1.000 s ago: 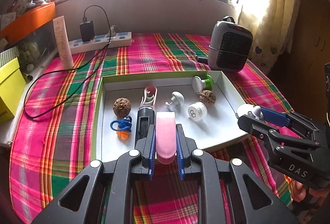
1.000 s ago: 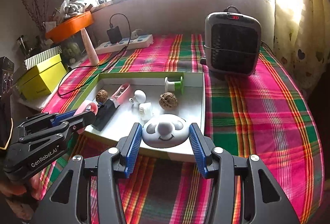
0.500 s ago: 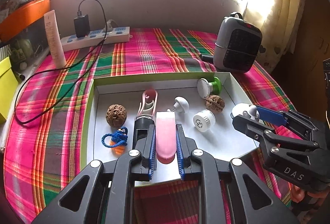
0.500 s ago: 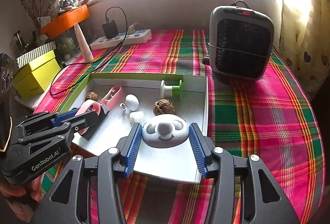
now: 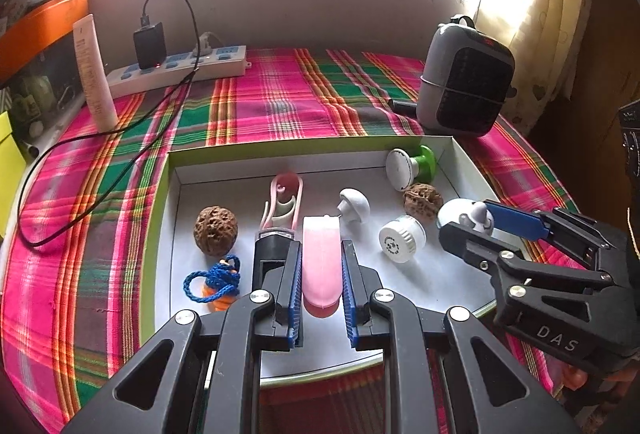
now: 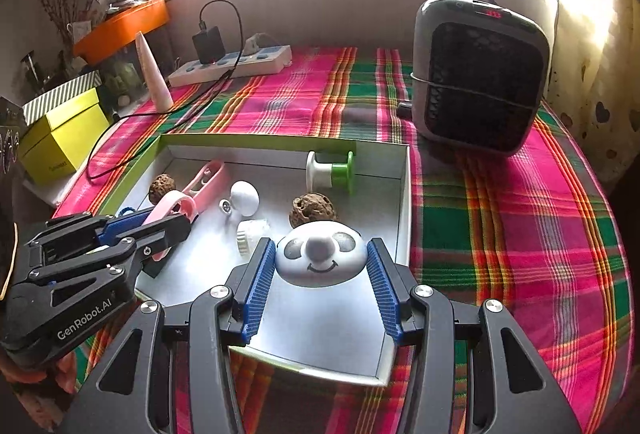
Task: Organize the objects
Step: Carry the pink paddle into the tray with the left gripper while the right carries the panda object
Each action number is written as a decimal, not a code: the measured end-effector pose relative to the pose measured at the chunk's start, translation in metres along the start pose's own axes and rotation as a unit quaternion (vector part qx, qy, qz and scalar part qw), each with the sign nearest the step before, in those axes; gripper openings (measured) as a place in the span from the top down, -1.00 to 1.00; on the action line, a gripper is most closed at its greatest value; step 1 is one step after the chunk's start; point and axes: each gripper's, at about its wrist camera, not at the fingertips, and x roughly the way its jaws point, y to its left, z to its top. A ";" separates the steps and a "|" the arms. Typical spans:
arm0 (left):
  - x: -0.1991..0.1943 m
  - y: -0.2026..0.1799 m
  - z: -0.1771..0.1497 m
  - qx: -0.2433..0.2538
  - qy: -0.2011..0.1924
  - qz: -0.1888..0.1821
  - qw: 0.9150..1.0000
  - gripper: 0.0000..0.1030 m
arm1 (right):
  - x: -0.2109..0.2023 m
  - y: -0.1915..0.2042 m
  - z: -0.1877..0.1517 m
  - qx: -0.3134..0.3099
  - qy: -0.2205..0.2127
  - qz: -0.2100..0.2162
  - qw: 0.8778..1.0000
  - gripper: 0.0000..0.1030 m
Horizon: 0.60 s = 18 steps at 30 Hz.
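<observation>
A bright window runs along the back wall above a table covered in a pink, green and orange plaid cloth (image 5: 288, 102). At the far left stand an orange shelf edge (image 5: 40, 26) and a yellow box (image 6: 60, 138), then an upright white tube (image 5: 94, 74) and a white power strip (image 5: 176, 70) with a black charger (image 5: 150, 44) plugged in, its cable looping over the cloth. In the middle lies a shallow white tray with a green rim (image 5: 160, 202).

Inside the tray, from the left: a brown walnut (image 5: 216, 230), a blue cord bundle (image 5: 214, 282) lying on something orange, a pink-and-white clip (image 5: 282, 200) with a black piece (image 5: 272, 254) below it, a white mushroom-shaped piece (image 5: 354, 210), a white ribbed cap (image 5: 400, 242), a white-and-green spool (image 5: 412, 164) in the far right corner, and a second walnut (image 5: 422, 200) just beside it.

The left gripper (image 5: 320, 270) hangs over the tray's near half, its blue pads clamped narrowly on a pink rounded piece (image 5: 320, 258). The right gripper (image 6: 320, 266), over the tray's right side, holds a white dome with a smiling face (image 6: 320, 254) between its half-spread blue pads, which press on both sides of it. Right of the tray, on the cloth, stands a grey heater with a black grille (image 6: 480, 74), and a patterned curtain (image 5: 560, 14) hangs at the far right.
</observation>
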 end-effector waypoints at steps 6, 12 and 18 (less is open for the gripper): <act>0.003 0.000 0.002 0.000 0.003 -0.003 1.000 0.68 | 0.004 0.004 -0.001 -0.011 0.007 0.002 1.000 0.07; 0.008 -0.002 0.001 0.002 0.008 -0.005 1.000 0.68 | 0.007 0.004 0.000 -0.014 0.010 0.001 1.000 0.07; 0.010 -0.002 0.001 0.003 0.009 -0.006 1.000 0.68 | 0.010 0.005 0.001 -0.018 0.012 0.000 1.000 0.07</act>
